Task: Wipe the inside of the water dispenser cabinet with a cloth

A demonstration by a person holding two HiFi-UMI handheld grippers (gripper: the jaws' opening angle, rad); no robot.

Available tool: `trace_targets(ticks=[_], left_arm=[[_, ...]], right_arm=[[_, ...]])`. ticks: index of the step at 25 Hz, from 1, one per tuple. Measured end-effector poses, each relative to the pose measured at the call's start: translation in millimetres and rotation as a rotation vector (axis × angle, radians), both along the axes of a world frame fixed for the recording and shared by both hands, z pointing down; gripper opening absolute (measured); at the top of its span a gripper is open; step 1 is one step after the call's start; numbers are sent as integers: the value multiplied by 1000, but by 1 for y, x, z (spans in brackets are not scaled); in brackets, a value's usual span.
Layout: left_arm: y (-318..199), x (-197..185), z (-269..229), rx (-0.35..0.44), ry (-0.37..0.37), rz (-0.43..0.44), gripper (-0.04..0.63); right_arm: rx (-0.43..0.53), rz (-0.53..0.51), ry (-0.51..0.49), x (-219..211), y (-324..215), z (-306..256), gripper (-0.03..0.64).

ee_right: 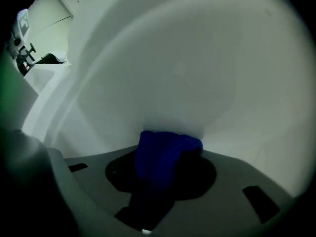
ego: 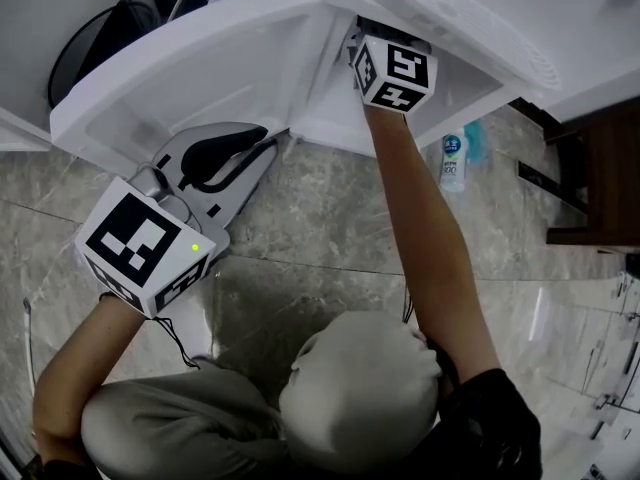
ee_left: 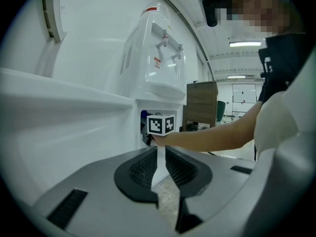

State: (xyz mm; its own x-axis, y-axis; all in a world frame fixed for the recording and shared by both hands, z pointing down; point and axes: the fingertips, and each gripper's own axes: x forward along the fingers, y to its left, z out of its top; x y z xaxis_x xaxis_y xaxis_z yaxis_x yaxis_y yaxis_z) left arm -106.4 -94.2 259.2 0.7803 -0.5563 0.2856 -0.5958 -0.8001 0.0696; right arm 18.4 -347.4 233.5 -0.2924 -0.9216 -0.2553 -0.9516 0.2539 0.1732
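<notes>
Clamped in the fingers of the right gripper: a bunched blue cloth, pressed straight ahead onto the white inner wall of the water dispenser cabinet. Outside, by the open door: left gripper, fingers closed, empty, farther off

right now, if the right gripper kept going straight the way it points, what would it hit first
The white inner wall of the water dispenser cabinet, directly ahead. The blue cloth clamped in the right gripper leads, so it would meet the wall first. It may already be touching; depth is unclear.
</notes>
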Motion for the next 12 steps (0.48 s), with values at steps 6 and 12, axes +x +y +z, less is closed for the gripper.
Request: trace_targets(ticks=[6, 12], left_arm=[[6, 4, 4, -36, 4, 48, 58], [11, 7, 9, -42, -5, 69, 58]], right_arm=[[-74, 40, -53, 7, -26, 1, 126], [-38, 3, -38, 1, -3, -2, 126]])
